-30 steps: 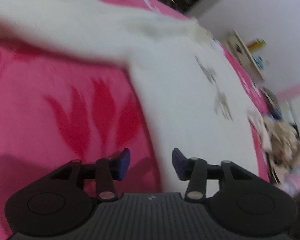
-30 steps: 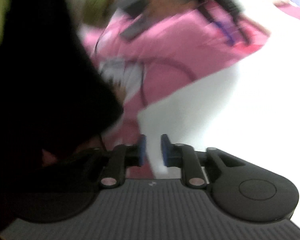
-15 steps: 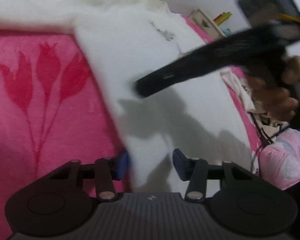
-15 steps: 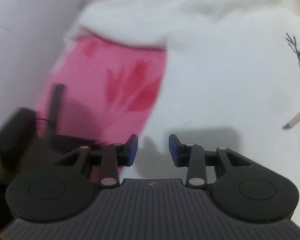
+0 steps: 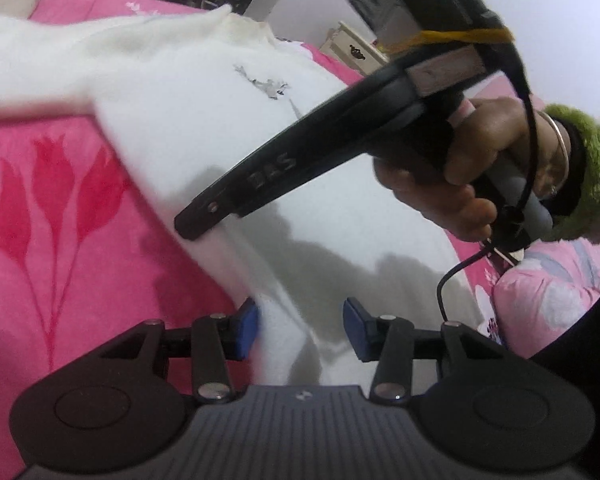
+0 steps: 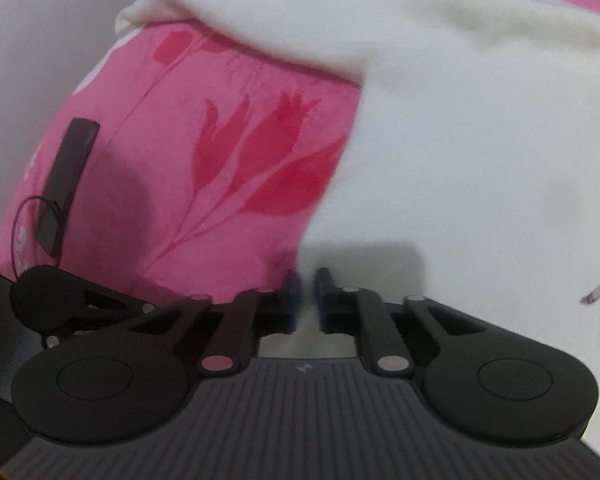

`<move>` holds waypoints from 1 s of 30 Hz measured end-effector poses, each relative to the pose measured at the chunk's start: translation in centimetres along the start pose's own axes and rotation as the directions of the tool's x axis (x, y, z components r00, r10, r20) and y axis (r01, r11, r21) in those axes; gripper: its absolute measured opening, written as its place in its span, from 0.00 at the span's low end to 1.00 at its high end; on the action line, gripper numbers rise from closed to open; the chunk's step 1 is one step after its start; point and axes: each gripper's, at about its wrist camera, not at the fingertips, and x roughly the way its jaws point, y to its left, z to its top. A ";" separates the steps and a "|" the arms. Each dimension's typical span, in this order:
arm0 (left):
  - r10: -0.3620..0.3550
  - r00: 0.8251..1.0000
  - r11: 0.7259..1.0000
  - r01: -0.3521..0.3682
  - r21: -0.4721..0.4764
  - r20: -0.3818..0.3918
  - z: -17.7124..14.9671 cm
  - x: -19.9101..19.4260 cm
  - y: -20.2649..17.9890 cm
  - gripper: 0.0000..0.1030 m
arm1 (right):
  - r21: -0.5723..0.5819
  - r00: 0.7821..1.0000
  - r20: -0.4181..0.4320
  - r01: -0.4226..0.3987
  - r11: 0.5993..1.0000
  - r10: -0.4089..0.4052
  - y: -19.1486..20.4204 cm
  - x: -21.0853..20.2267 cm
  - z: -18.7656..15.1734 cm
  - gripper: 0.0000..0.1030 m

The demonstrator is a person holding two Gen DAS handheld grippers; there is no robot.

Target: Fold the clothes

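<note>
The right tongs [image 6: 307,294] have just closed, nipping the white sweater's [image 6: 480,168] side edge on the bed's pink blanket [image 6: 204,128]. The left tongs [image 5: 300,330] stand half open astride the same edge, nearer the hem, pads not pressing. Bare blanket lies alongside.

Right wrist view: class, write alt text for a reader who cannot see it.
The right tool has just closed its blue pads on the side edge of a white sweater spread on a pink blanket printed with red tulips. One sleeve stretches across the top; the other tool shows dark at the left.
</note>
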 end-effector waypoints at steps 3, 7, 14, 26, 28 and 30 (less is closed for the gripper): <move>0.011 1.000 1.000 -0.011 -0.022 0.003 -0.4 -0.1 0.1 0.31 | 0.010 0.998 0.039 -0.054 0.998 0.054 -0.2 -0.1 -0.3 0.05; 0.043 0.997 0.993 -0.050 -0.109 -0.064 -0.8 0.4 1.9 0.20 | -0.089 0.997 0.064 -0.044 0.995 0.049 0.4 1.6 -1.2 0.07; 0.031 0.995 0.979 -0.050 -0.195 -0.098 -1.7 -0.1 3.2 0.22 | -0.109 0.972 0.196 -0.111 0.988 0.130 -0.2 -2.0 0.9 0.20; 0.030 0.980 0.991 -0.055 -0.124 -0.198 -3.4 -2.0 2.4 0.36 | 0.133 0.942 0.303 -0.191 0.973 0.144 -5.4 0.9 4.1 0.20; 0.038 0.971 0.993 -0.063 -0.098 -0.235 -4.1 -1.9 2.1 0.36 | 0.098 0.940 0.282 -0.228 0.969 0.192 -5.8 -1.0 2.9 0.20; 0.040 0.966 0.996 -0.059 -0.068 -0.256 -4.7 -1.8 1.8 0.36 | 0.073 0.940 0.245 -0.263 0.962 0.238 -6.0 -2.5 1.0 0.20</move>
